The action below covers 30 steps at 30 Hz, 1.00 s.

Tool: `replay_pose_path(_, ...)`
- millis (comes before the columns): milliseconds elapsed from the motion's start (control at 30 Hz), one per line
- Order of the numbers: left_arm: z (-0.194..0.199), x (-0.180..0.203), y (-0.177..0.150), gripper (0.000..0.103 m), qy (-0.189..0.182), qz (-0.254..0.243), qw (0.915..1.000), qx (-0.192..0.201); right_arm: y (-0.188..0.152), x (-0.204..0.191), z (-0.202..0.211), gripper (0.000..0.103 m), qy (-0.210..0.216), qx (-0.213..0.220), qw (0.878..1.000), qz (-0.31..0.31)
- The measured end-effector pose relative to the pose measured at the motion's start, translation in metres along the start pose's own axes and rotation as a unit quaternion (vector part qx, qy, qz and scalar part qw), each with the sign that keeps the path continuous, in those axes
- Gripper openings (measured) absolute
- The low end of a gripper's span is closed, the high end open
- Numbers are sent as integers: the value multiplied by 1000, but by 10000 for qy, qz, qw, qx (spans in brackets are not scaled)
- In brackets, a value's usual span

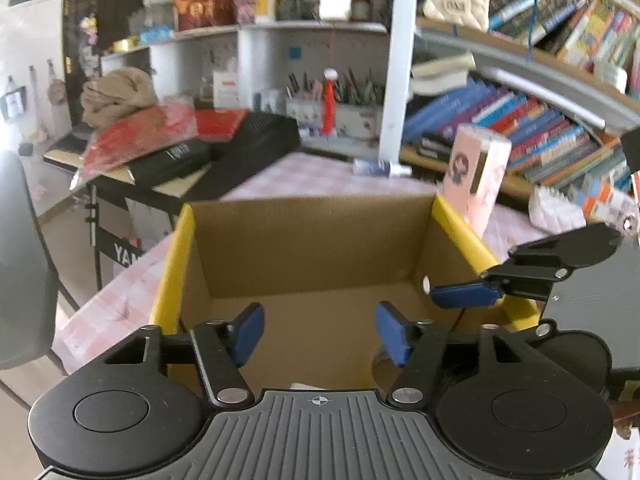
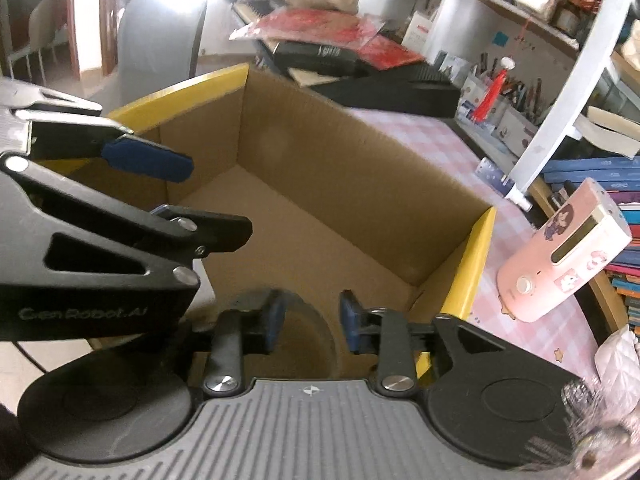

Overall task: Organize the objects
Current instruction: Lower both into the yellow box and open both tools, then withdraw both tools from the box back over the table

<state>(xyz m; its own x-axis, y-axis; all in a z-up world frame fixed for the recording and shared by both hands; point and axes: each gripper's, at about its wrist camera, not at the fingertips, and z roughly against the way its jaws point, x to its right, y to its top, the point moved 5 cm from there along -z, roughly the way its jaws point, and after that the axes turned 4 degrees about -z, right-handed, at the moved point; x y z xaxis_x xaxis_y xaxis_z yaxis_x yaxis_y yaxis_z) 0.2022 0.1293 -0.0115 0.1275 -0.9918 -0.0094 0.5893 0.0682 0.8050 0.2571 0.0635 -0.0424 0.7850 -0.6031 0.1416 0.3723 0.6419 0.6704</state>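
Looking down past both your tools, the biggest thing in front of you is the pink checked table (image 2: 420, 136), and on it sits the open cardboard box (image 1: 312, 240) with its yellow-faced side flaps. Its floor shows bare brown card in both views, save for a small pale scrap at the near edge in the left wrist view, too little showing to name it.

Next down in size, your left gripper (image 1: 320, 334) hangs over the near part of the box, blue pads spread wide with nothing between them. Your right gripper (image 2: 312, 320) sits at the box's near right corner, its fingers parted too, and a round, ridged dark shape lies under them; whether the pads touch it, you cannot tell. Each tool shows in the other's camera, just beside one another over the box.

Smaller again, the pink appliance (image 2: 560, 256) with cartoon stickers stands on the table just outside the right wall. Beyond the box, a small blue-patterned bottle (image 1: 378, 168) lies on its side by the white shelf post (image 1: 396, 60).
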Motion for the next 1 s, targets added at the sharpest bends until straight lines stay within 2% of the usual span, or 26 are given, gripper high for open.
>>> replay_pose_path(167,18,-7,3,67,26,227,9997,133,5,10,22,40,-135,288,9985,-450)
replay_pose_path(367,45,-11,2,84,41,325,9988,374,2,17,60,48,-507,684,9925,-873)
replay_pose_path(500,59,-11,-3,90,21,262,9983,515,-7,19,90,56,-816,940,9861,-1100)
replay_pose_path(600,68,-11,-11,93,30,233,9983,528,-16,18,104,62,-1005,1013,9786,-1482)
replay_pose_path(767,83,-11,-32,96,86,132,9989,452,-38,10,122,78,-1369,1145,9610,-2113)
replay_pose_path(933,99,-15,-54,97,212,26,9992,347,-68,-8,134,88,-1766,1091,9426,-2616)
replay_pose_path(1000,105,-18,-62,97,254,19,9991,330,-81,-19,136,89,-1882,1041,9362,-2781)
